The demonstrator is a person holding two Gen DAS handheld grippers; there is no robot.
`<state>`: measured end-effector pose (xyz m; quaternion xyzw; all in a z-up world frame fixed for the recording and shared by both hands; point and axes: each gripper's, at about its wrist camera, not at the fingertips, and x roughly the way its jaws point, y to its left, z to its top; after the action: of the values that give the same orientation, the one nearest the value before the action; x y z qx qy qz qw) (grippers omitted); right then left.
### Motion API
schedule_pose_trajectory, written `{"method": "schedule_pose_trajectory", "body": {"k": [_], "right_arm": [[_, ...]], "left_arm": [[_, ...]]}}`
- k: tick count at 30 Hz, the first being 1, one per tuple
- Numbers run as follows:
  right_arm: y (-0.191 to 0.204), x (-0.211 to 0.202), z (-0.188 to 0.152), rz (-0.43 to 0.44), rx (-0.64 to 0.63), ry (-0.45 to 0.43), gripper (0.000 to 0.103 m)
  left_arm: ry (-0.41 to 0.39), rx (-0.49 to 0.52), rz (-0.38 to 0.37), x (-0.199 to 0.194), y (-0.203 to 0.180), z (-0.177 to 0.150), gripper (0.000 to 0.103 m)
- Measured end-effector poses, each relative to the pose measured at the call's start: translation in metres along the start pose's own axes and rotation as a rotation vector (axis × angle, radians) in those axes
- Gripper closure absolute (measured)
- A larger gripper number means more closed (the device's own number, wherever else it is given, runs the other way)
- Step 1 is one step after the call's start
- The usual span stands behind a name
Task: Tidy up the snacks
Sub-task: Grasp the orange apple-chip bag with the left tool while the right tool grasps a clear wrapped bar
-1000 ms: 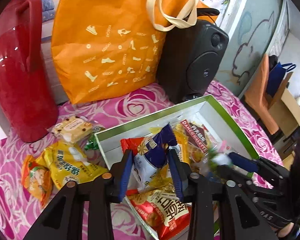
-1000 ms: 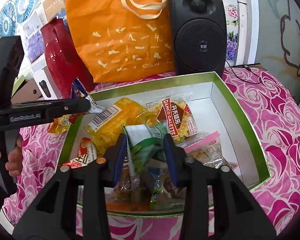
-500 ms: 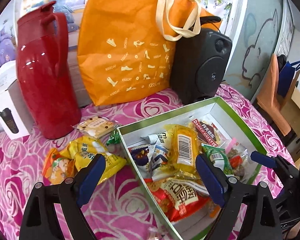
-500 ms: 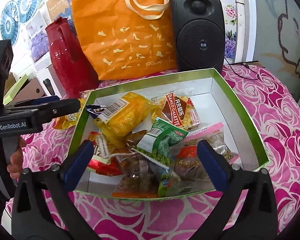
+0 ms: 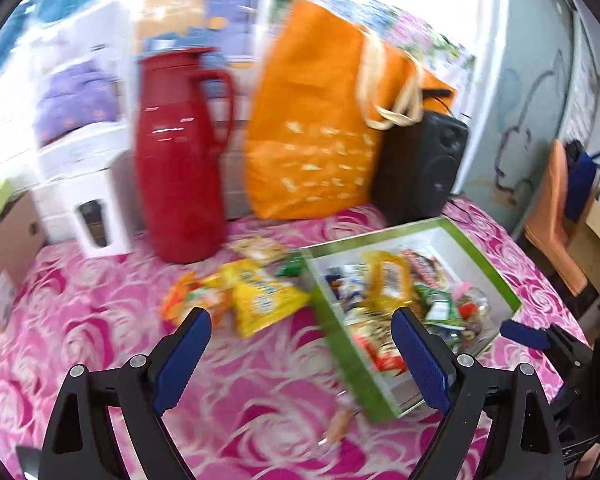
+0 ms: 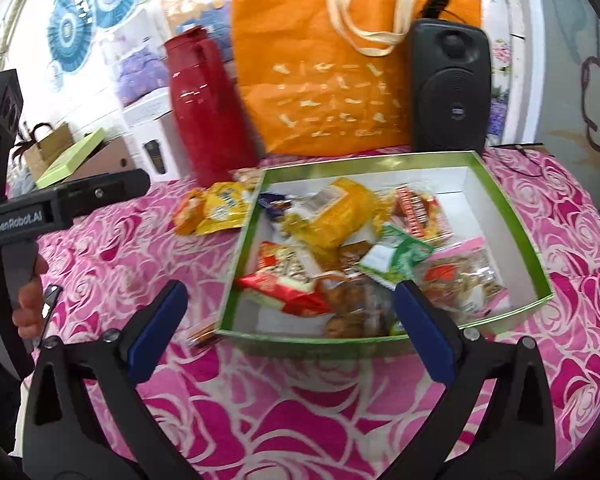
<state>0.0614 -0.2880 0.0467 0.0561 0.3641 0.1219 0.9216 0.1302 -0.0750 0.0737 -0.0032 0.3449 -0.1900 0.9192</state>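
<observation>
Both tongs gape wide and carry nothing. Left wrist view: my left gripper (image 5: 300,344) hangs over the rose-print cloth (image 5: 100,320), aimed between the loose snacks and the box, so I judge it is lined up for another pickup. Yellow packet (image 5: 260,300) and orange packet (image 5: 188,304) lie crinkled and glossy at 12 o'clock, just outside the green-rimmed box (image 5: 340,344) at 2 o'clock. Picture is blurred. Right wrist view: my right gripper (image 6: 288,320) sits at the box's near wall (image 6: 300,340), jaws wide. Inside, foil and clear plastic packs are heaped toward 12. Red jug (image 6: 208,120) stands at 11, smooth and hard.
</observation>
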Motion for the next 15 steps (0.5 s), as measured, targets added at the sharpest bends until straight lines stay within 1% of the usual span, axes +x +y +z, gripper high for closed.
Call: {"method": "schedule_pose_trajectory", "body": {"k": [2, 4, 5, 8, 9, 10, 11, 13, 14, 15], "right_arm": [[0.013, 0.004, -0.003, 0.058, -0.012, 0.023, 0.0], [0.029, 0.011, -0.008, 0.132, -0.029, 0.061, 0.0], [0.037, 0.014, -0.01, 0.157, -0.042, 0.077, 0.0], [0.061, 0.026, -0.019, 0.192, -0.088, 0.127, 0.001], [0.068, 0.03, -0.023, 0.197, -0.098, 0.147, 0.004], [0.074, 0.034, -0.025, 0.199, -0.102, 0.164, 0.013], [0.079, 0.038, -0.028, 0.203, -0.112, 0.183, 0.019], [0.091, 0.047, -0.033, 0.177, -0.135, 0.21, 0.043], [0.095, 0.052, -0.035, 0.16, -0.147, 0.221, 0.048], [0.099, 0.057, -0.035, 0.142, -0.158, 0.231, 0.056]], "left_arm": [[0.006, -0.04, 0.032, -0.008, 0.02, -0.008, 0.01], [0.019, -0.074, 0.048, -0.013, 0.035, -0.015, 0.01], [0.03, -0.103, 0.053, -0.015, 0.045, -0.021, 0.01], [0.047, -0.149, 0.049, -0.018, 0.065, -0.036, 0.01], [0.054, -0.162, 0.052, -0.018, 0.071, -0.041, 0.01], [0.061, -0.176, 0.055, -0.017, 0.077, -0.047, 0.01], [0.068, -0.188, 0.055, -0.017, 0.082, -0.052, 0.01], [0.082, -0.201, 0.051, -0.014, 0.088, -0.058, 0.01], [0.089, -0.21, 0.048, -0.012, 0.092, -0.061, 0.01], [0.09, -0.214, 0.045, -0.012, 0.093, -0.063, 0.01]]}}
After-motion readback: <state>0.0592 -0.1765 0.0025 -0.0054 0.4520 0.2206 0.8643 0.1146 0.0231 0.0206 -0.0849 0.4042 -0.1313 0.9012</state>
